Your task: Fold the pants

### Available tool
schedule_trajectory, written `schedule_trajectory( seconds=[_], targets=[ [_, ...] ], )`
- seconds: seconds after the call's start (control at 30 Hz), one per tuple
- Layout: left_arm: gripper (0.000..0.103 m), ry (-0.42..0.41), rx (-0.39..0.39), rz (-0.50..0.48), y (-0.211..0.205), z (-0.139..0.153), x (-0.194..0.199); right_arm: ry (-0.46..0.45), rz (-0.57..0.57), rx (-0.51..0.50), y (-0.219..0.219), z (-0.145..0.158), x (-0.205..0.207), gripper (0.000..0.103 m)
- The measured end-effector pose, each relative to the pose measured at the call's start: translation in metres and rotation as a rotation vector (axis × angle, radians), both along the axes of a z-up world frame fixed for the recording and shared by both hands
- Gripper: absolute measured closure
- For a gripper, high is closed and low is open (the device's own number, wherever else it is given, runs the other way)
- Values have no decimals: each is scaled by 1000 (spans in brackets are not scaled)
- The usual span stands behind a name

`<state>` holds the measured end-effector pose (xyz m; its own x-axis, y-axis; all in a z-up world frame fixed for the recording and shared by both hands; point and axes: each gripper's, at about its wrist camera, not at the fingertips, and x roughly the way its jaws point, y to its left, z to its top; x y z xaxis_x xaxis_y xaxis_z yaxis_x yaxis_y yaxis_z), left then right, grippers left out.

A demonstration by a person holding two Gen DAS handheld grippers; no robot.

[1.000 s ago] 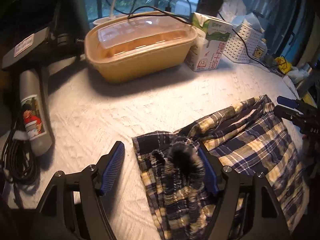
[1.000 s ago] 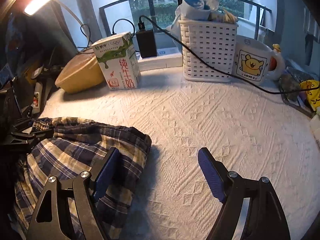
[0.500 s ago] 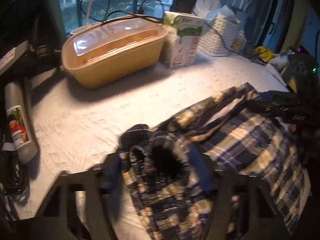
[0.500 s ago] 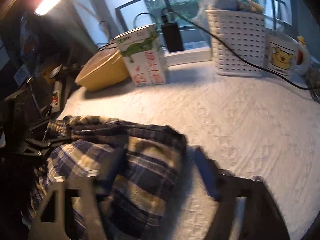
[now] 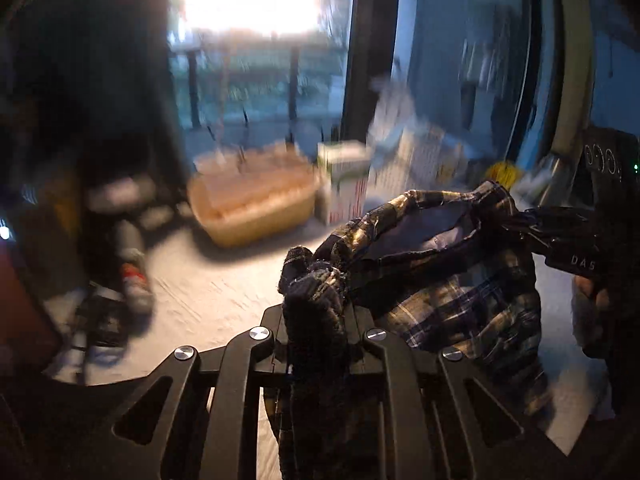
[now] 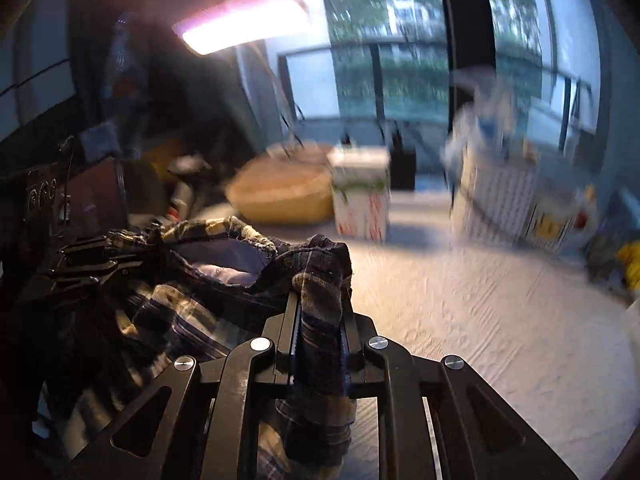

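In the left wrist view the left gripper point(image 5: 316, 320) has its jaws closed on a bunched end of the pants point(image 5: 448, 292), and the dark plaid cloth sticks up between them and hangs down behind them. In the right wrist view the right gripper point(image 6: 320, 320) has its jaws closed in the same way on another bunched end of the pants point(image 6: 192, 280). Between the two grippers the waist opening of the pants is stretched and gapes, so the pale inner side shows, and the rest of the cloth hangs below toward the desk point(image 5: 208, 300). The desk point(image 6: 480, 320) is covered with a white textured cloth. The right gripper point(image 5: 560, 240) shows also at the right edge of the left view, holding the far end of the waist, and the left gripper point(image 6: 92, 264) shows at the left edge of the right view. Farther back on the desk stand a tan tub point(image 5: 256, 204) and just beside it a carton point(image 5: 346, 180). In the right view the tub point(image 6: 284, 196) and the carton point(image 6: 360, 196) are seen again, and a white basket point(image 6: 496, 192) stands to the right of them, apart from the carton. Everything at the back is blurred. Behind the desk is a window point(image 6: 384, 72), and a lamp point(image 6: 240, 24) shines at the upper left.
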<state>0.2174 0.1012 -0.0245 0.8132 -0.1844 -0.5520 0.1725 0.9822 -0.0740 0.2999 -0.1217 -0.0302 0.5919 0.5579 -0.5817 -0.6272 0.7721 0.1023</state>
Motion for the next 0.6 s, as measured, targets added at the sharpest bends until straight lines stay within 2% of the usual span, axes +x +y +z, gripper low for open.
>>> schedule_trajectory(
  seconds=[0.27,0.4,0.6],
  targets=[
    [89,-236,15,76,8,73,-91,-274,63,46,6,95,-93,87],
    [89,-350,50,125,21,109,-139,-377,115,84,13,131,-136,87],
    [89,-454,100,190,38,144,-181,-450,190,155,30,164,-180,88]
  ],
)
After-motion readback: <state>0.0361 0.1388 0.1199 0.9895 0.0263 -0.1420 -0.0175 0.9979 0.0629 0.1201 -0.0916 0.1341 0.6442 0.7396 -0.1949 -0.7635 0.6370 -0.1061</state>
